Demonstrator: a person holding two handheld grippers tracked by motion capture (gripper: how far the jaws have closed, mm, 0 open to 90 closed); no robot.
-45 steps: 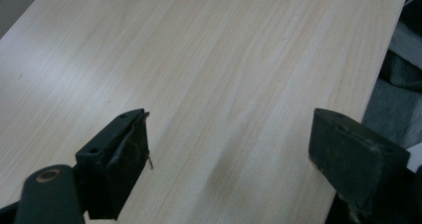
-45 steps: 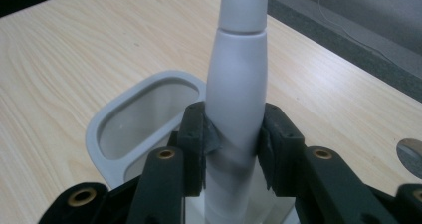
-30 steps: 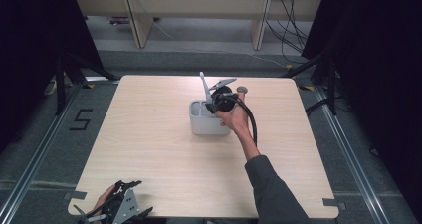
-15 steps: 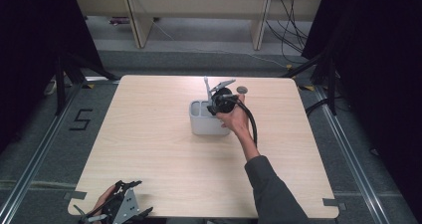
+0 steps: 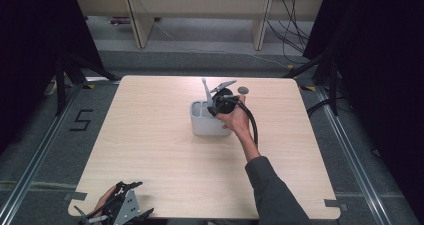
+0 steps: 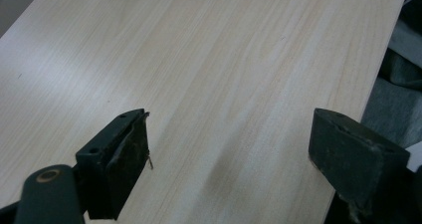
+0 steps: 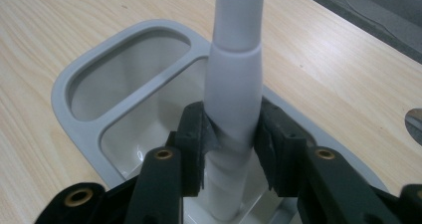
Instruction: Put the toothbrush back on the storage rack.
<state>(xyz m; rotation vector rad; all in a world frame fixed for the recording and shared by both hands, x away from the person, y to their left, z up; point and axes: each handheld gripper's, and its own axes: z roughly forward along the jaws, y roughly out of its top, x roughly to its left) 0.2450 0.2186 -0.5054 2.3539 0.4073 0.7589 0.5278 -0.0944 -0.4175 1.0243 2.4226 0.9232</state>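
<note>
Holding: white handle (image 7: 233, 99) upright in grey caddy's (image 7: 74, 114) larger compartment, mid-worktop (image 5: 150, 150)
Handling: likely light, stiff, smooth; grip the thick base
Right gripper (image 7: 230, 152): jaws clenched on handle
Left gripper (image 6: 229, 154): jaws released, near worktop edge

I'm working in a lab-like recording room. A bare wooden table (image 5: 165, 150) stands on grey carpet, boxed in by metal rails (image 5: 30, 155) and black curtains (image 5: 385, 60). A taped "5" (image 5: 82, 120) marks the floor, loose cables (image 5: 295, 25) trail behind, and plain shelving (image 5: 195, 10) lines the back.
</note>
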